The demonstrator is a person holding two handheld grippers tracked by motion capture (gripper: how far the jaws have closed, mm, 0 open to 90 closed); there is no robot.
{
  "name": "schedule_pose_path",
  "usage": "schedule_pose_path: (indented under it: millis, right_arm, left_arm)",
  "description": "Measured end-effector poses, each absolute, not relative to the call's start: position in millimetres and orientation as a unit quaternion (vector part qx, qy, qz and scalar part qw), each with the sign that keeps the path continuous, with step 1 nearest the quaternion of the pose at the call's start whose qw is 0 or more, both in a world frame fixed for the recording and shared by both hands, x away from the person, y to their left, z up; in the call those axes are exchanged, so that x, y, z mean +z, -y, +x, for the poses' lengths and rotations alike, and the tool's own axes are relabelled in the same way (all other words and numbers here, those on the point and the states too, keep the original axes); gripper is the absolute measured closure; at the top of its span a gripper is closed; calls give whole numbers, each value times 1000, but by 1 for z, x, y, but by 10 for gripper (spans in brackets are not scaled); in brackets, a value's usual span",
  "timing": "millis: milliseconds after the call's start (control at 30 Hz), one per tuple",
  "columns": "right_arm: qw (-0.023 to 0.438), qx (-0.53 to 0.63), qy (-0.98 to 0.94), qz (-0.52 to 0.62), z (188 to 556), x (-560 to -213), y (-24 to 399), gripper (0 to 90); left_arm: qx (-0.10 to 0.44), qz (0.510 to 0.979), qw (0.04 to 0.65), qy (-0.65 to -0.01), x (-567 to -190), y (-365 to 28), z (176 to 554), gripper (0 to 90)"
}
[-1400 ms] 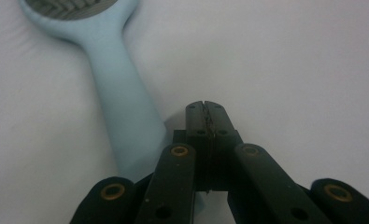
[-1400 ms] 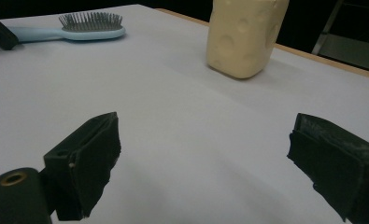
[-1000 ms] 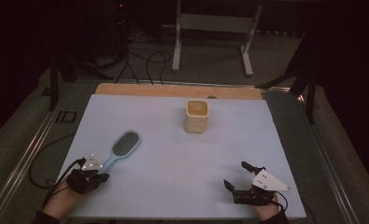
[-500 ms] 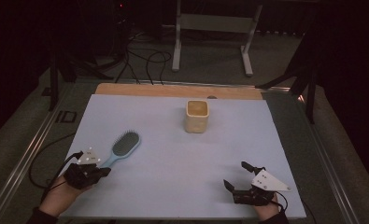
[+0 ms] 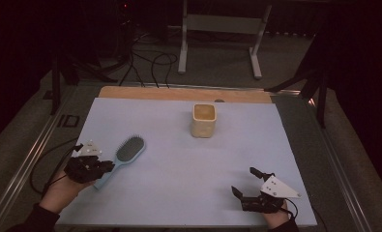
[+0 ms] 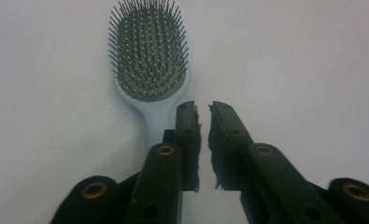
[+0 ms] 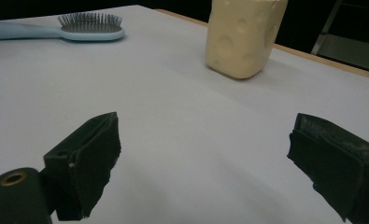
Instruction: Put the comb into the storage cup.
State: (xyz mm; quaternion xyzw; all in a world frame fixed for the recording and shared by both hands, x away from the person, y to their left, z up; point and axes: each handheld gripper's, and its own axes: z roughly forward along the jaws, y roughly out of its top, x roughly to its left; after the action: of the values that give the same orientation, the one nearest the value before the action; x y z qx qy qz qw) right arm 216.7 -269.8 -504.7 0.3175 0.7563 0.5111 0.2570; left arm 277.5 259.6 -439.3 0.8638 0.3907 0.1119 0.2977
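From the high view, your left gripper [image 5: 94, 166] sits over the handle end of the light blue hairbrush [image 5: 123, 157], which lies bristles up on the pale sheet [image 5: 179, 193], near the sheet's left edge and well apart from the cream cup [image 5: 204, 121] toward the far edge. Your right gripper [image 5: 249, 186] rests near the sheet's near edge, with bare sheet between it and the hairbrush.

In the left gripper view, your left gripper [image 6: 204, 112] hangs above the hairbrush [image 6: 148, 60]; its jaws have just been opening and now stand a narrow slit apart with nothing between them. The handle passes under the left jaw, untouched as far as you can tell.

In the right gripper view, your right gripper [image 7: 201, 158] has its jaws wide apart over bare sheet, with the cup [image 7: 243, 35] and hairbrush [image 7: 79, 25] far ahead.
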Motion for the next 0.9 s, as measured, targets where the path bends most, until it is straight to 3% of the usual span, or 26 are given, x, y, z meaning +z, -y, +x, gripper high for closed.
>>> schedule_pose_path:
  millis: [700,900]
  right_arm:
    - [255,510,-758,318,217,-506,269,88]
    - [255,509,-758,318,217,-506,269,88]
  left_arm:
    - [97,872,224,-425,-448,-249,307,313]
    - [87,870,209,-439,-453,-248,314,132]
